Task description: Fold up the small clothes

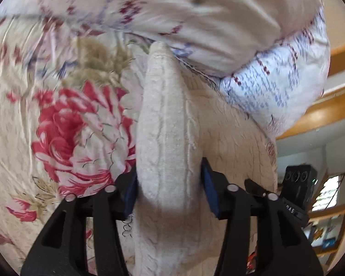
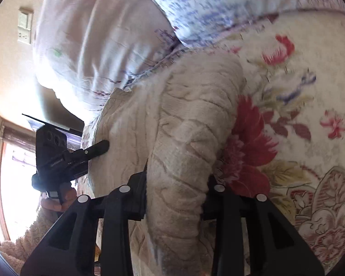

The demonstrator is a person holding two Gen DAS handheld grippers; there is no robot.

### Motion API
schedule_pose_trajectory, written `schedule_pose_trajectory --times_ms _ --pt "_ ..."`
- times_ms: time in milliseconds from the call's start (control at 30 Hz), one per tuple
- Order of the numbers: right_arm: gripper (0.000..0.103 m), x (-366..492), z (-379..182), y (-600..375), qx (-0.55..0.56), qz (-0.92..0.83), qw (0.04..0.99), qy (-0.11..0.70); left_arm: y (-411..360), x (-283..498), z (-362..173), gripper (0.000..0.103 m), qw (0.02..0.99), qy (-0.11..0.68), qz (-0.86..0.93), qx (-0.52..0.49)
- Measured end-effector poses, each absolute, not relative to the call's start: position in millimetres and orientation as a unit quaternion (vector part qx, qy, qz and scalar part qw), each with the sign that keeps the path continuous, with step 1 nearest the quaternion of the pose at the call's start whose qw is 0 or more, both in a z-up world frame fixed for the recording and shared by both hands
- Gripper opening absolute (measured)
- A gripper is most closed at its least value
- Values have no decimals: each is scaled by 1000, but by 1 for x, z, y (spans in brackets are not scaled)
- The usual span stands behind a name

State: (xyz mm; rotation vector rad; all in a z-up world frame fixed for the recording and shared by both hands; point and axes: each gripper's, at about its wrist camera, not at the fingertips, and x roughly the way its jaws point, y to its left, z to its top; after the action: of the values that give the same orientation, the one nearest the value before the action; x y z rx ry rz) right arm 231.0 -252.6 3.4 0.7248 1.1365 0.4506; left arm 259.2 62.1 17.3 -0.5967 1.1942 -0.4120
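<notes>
My left gripper (image 1: 168,184) part-open, jaws clamped on a thick fold of the cream garment (image 1: 165,119), my right gripper (image 2: 177,195) pinching another bunch of it, garment lifted over the floral bedspread (image 1: 34,92), just before the pillows (image 1: 218,23)

The garment (image 1: 168,126) runs off the bottom edge in both wrist views, so its full shape cannot be told, nor what kind of clothing it is. Its bunched cloth hides the inner faces of the left gripper (image 1: 169,191) and the right gripper (image 2: 176,195). The pillows (image 1: 195,18) and the floral bedspread (image 1: 64,126) are smeared with blur toward the top, the print unreadable. The shelves (image 1: 329,225) at the right edge hold things too small to name. The hand (image 2: 57,201) is mostly hidden behind the other gripper's body.
</notes>
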Motion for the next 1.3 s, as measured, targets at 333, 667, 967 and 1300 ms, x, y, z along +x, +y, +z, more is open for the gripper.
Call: schedule_pose_trajectory --times_ms 333,667,967,1300 --pt "47 231 23 -292 376 150 776 483 58 229 73 60 865 453 -161 -140" --pt "11 256 25 -278 276 93 815 501 -8 208 76 60 862 453 -226 21" --pt "17 256 27 -276 205 71 824 524 -26 224 55 62 852 481 -204 33" --pt "51 177 84 -215 81 146 886 432 28 187 73 65 882 449 -143 -7"
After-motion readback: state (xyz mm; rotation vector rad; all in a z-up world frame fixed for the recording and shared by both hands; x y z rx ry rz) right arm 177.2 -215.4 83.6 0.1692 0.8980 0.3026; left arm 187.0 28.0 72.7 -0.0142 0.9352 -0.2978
